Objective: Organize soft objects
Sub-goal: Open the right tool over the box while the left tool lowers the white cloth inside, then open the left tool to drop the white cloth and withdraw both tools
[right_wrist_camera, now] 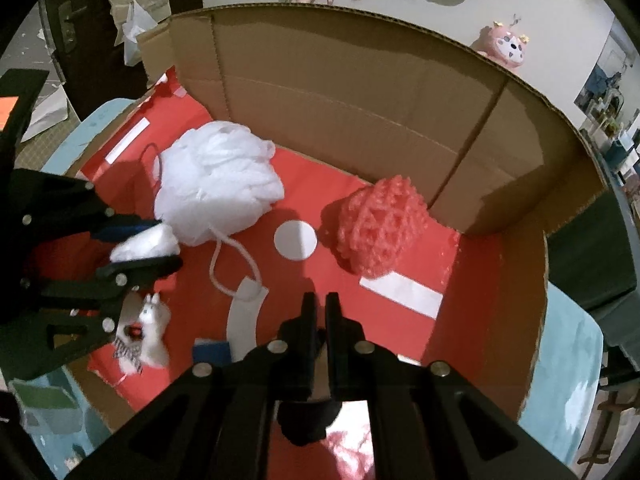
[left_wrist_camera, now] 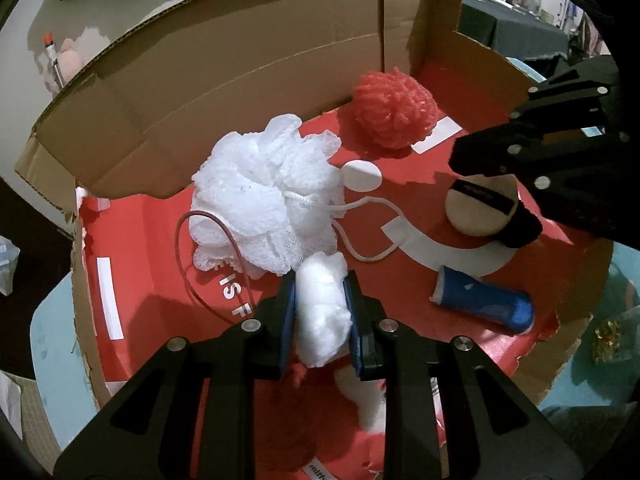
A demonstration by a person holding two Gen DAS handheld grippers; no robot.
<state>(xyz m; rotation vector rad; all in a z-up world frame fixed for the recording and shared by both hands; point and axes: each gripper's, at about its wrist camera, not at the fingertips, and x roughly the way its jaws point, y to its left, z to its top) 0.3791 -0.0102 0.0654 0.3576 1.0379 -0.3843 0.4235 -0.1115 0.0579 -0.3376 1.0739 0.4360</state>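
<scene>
1. The left gripper (left_wrist_camera: 322,312) pointed steeply down into the box; its blue-padded jaws pinched a wad of white stuffing (left_wrist_camera: 322,312), which bulged out above and below the pads. The wad hung just in front of the white bath puff (left_wrist_camera: 264,196), touching or nearly touching its near edge; which of the two could not be told.
2. The right gripper (right_wrist_camera: 321,320) had its jaws pressed together, apparently on the dark band of the round beige powder puff (left_wrist_camera: 478,208). In the left wrist view its tips met that band; in its own view only a dark lump showed below the jaws.
3. The coming move was judged to turn on where each held thing would be set down. Free red floor lay between the white bath puff and the red bath puff (right_wrist_camera: 380,228), around the white disc (right_wrist_camera: 295,240) printed there.
4. The left gripper was the nearer to the white bath puff, the right gripper to the red one. The blue tube (left_wrist_camera: 484,304) lay on its side between the two grippers, its long axis running left to right.
5. A small white toy animal (right_wrist_camera: 150,336) lay near the box's torn front edge, below the left gripper.
6. The surface was the red printed floor of an open cardboard box (right_wrist_camera: 360,80), resting on a pale blue tabletop (right_wrist_camera: 568,360). The room behind was cluttered, with a pink plush toy (right_wrist_camera: 508,50) against a light wall.
</scene>
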